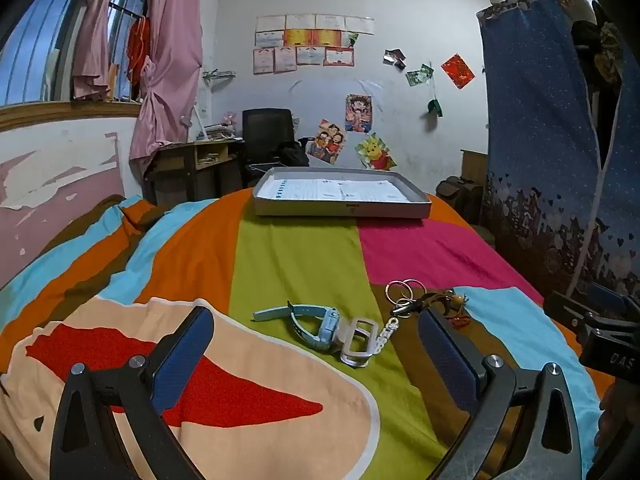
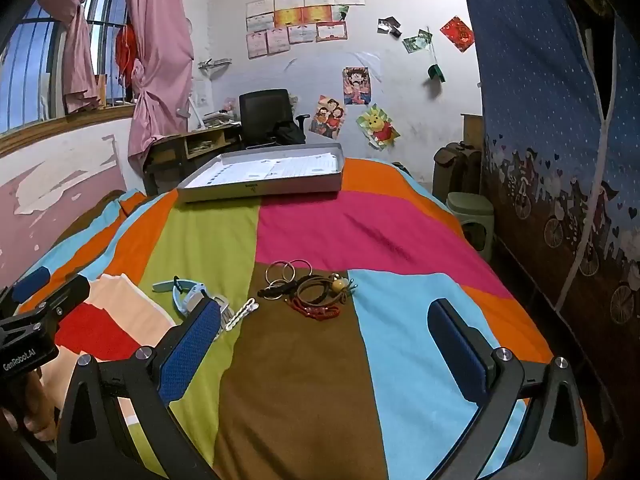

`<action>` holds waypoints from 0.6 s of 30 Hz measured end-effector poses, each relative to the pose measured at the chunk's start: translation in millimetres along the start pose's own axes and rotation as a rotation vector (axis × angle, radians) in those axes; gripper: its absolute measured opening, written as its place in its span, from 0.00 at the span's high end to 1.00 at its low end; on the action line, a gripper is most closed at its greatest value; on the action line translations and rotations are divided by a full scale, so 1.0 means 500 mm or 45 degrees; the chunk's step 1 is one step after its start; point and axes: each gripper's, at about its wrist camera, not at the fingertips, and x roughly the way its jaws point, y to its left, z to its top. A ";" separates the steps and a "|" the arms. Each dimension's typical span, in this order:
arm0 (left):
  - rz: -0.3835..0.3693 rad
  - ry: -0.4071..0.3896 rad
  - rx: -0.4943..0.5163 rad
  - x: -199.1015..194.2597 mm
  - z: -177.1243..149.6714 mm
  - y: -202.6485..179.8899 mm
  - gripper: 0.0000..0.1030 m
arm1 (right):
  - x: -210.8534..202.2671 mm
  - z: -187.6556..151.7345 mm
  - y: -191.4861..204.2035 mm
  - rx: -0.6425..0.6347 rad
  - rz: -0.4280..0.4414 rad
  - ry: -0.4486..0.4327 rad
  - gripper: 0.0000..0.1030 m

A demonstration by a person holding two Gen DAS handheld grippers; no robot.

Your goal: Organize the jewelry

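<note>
**Nothing picked yet — both grippers wide, jewelry loose on the bed**

Currently the left gripper (image 1: 316, 354) hangs over the striped bedspread (image 1: 296, 256) with its fingers spread apart and nothing between them. Going left to right in its view: a light-blue watch (image 1: 316, 322), touching it a silver rectangular clip (image 1: 358, 342), then a small white beaded charm (image 1: 387, 330), then the metal rings (image 1: 404, 290). Further right, partly behind the gripper's right finger, sits a tangle of cord bracelets (image 2: 320, 292) — clearer in the right wrist view, with a red cord at its near edge.

The right gripper (image 2: 324, 340) is likewise spread and empty, hovering over the brown stripe just short of that tangle.

The grey tray (image 1: 344, 210) lies at the far end of the bed, well apart from the pile, with a printed sheet inside — probably the drop target.

To do this well, I'd take one piece at a time:
- left takes the watch by its body, not the loose strap
- right takes the rings first; the cords look likely to snag each other
- come in low, since soft bedding gives under the fingers
</note>
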 end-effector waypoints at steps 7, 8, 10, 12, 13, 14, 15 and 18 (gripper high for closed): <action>-0.001 0.052 0.008 0.015 0.002 -0.005 0.00 | 0.005 -0.003 0.000 -0.003 -0.003 0.008 0.01; 0.003 0.063 0.008 0.018 0.002 -0.005 0.00 | 0.006 -0.004 -0.001 -0.003 -0.003 0.013 0.01; 0.015 0.080 0.004 0.024 0.001 -0.004 0.00 | 0.008 -0.007 -0.001 -0.004 -0.007 0.028 0.01; 0.020 0.094 0.001 0.025 -0.015 0.004 0.00 | 0.027 -0.016 0.004 -0.010 -0.026 0.059 0.01; 0.021 0.102 -0.005 0.027 -0.016 0.005 0.00 | 0.027 -0.017 0.003 -0.009 -0.028 0.064 0.01; 0.022 0.108 -0.012 0.029 -0.018 0.007 0.00 | 0.027 -0.017 0.002 -0.007 -0.029 0.071 0.01; 0.023 0.113 -0.016 0.031 -0.019 0.008 0.00 | 0.029 -0.020 0.002 -0.007 -0.031 0.082 0.01; 0.027 0.126 -0.019 0.034 -0.019 0.008 0.00 | 0.029 -0.021 0.002 -0.012 -0.036 0.084 0.01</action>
